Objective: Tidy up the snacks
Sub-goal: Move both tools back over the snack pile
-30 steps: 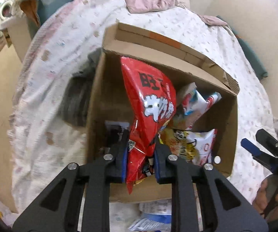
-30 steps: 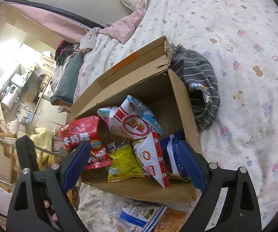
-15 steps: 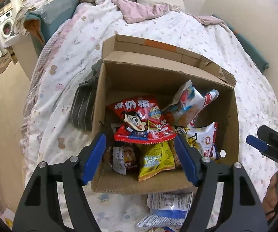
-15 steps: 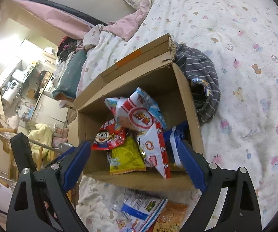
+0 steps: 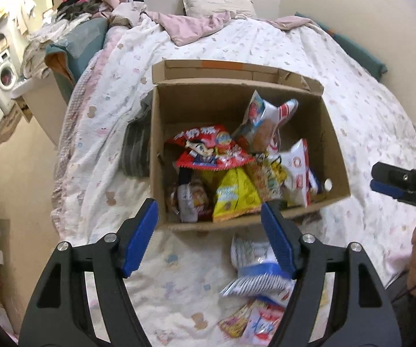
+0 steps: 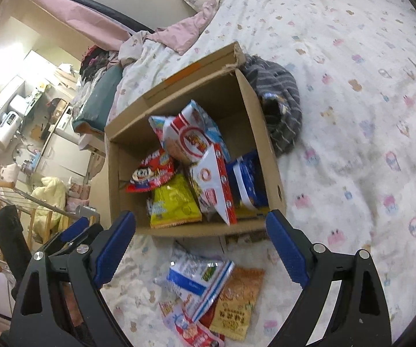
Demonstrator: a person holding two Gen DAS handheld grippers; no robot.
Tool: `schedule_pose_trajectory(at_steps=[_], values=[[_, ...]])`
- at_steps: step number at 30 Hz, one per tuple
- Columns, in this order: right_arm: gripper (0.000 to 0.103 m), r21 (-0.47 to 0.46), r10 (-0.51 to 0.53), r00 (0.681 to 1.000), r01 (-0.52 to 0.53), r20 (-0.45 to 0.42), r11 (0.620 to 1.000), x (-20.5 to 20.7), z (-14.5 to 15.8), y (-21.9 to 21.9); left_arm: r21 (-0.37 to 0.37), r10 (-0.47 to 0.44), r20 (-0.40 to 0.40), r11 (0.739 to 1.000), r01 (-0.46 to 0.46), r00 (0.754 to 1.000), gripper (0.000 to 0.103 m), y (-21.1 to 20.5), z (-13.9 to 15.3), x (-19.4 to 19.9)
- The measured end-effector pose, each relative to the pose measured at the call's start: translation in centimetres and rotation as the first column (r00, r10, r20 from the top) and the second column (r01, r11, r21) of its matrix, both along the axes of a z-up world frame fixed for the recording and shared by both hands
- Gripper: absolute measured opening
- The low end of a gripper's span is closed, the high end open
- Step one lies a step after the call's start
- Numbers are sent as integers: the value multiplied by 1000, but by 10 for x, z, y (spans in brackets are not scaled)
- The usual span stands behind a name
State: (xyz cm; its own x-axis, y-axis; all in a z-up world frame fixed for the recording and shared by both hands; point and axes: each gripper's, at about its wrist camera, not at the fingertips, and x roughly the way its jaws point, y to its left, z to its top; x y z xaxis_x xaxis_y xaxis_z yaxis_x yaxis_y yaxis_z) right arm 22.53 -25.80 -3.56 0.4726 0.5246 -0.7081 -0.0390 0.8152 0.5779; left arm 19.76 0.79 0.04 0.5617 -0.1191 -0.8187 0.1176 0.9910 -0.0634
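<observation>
Snacks fill the open cardboard box (image 5: 332, 156) on the bed (image 5: 366, 115): a red packet (image 5: 208, 150) lies on top of a yellow one (image 5: 235, 193), with white and blue bags beside them. More packets (image 6: 208, 289) lie loose on the bed just in front of the box's near wall. A striped grey garment (image 6: 280, 98) touches the box's side. The left tongs (image 5: 209, 237) are released and empty; the right tongs (image 6: 200, 245) likewise stand spread, grasping nothing.
</observation>
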Motion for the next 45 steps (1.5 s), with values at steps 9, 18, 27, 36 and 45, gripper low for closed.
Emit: schedule_pose_trajectory(at_steps=[9,18,27,36,45], values=[[95,-58,16,1000,-17,-14,998,-40,-10,0,-60,57,-1,997,-57,998,75,12,2,-35],[95,-40,4,988,-11,-157,999,-60,-48,-21,-130,85,-103,987,-98,991,87,6,-17,-45],[83,-60,92,928,-121,-361,991,-52,-106,17,-138,95,-157,984,-117,983,87,10,-28,-46],[79,-268,111,913,-229,-393,936,-32,-124,65,-123,112,-185,983,-136,976,87,31,-38,-52],[54,-419,142,924,-293,-356,860,-34,-124,87,-110,116,-212,984,-141,971,87,32,-44,-51]])
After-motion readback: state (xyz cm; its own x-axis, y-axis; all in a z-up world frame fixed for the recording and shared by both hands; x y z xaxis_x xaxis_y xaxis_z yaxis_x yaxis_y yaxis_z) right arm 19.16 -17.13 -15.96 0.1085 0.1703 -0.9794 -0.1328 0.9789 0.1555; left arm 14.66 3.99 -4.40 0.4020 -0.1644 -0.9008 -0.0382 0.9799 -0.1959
